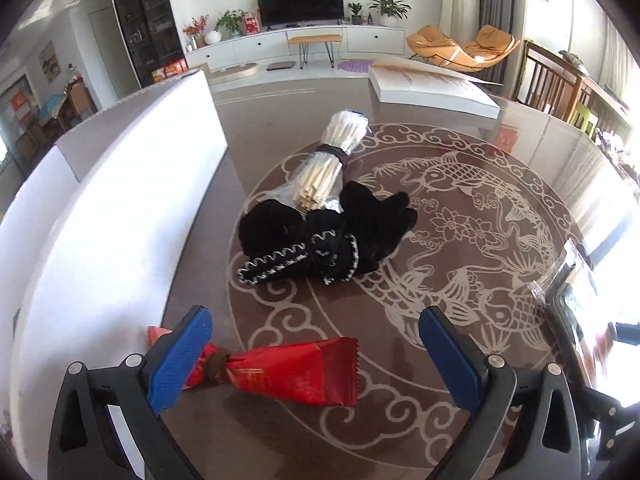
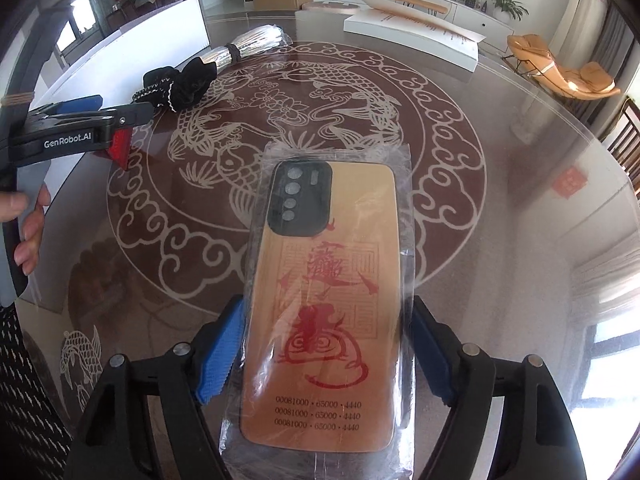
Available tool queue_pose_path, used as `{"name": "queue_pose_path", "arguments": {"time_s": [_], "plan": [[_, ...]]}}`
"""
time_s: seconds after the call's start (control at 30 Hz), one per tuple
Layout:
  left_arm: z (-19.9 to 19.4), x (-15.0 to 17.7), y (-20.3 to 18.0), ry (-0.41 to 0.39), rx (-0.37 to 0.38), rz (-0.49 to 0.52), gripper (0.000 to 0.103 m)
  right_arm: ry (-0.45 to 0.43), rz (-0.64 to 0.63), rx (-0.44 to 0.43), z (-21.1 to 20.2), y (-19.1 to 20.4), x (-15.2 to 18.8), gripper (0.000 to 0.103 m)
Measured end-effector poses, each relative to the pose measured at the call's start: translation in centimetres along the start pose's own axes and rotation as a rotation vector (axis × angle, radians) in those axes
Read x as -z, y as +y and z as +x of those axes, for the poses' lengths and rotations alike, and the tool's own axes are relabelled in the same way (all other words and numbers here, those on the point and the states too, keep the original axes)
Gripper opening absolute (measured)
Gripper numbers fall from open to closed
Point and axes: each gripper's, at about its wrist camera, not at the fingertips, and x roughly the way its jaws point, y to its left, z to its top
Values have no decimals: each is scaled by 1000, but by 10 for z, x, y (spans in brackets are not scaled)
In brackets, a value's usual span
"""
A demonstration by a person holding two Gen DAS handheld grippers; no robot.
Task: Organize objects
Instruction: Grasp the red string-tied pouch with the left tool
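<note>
On the glass table (image 2: 500,128), the bagged phone case (image 2: 332,292) lies between the right tongs (image 2: 328,352), whose pads seem to touch only its slippery wrapper, so it may slide free, while the left tongs (image 1: 316,356) hang spread above the red packet (image 1: 288,372).

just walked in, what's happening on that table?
A person is tidying a glass-topped table with two handheld grippers. The right gripper straddles a phone case in a clear sleeve, its pads at the edges. The left gripper is open over a red packet. Black gloves and bundled chopsticks lie near a white box.
</note>
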Motion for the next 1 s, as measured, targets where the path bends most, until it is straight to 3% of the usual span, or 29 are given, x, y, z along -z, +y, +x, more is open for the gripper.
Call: {"name": "queue_pose_path", "arguments": {"time_s": [0.1,0.2,0.27,0.4,0.43,0.53,0.63,0.83,1.0], "plan": [[-1,31,-36,72,173,130,103,1,18,-5,-11,-4,23,78],[-31,75,-68,53,192,274,103,7,28,-11,-23,-11,46,78],[-47,93,-64,49,198,240,103,12,20,-2,-29,-15,58,78],[-75,96,-30,-2,188,47,103,48,-4,-15,-33,-16,67,84],[-79,89,-24,-26,148,30,103,53,-15,-14,-31,-16,68,85],[-75,59,-10,-80,-62,9,103,54,-17,-11,-27,-16,64,91],[-44,36,10,-18,-126,-22,103,55,-1,-9,-25,-15,62,93],[0,37,37,128,8,-130,103,75,5,-29,-27,-16,59,93],[-1,42,36,153,-14,-95,103,120,-70,-38,-17,-12,41,94]]}}
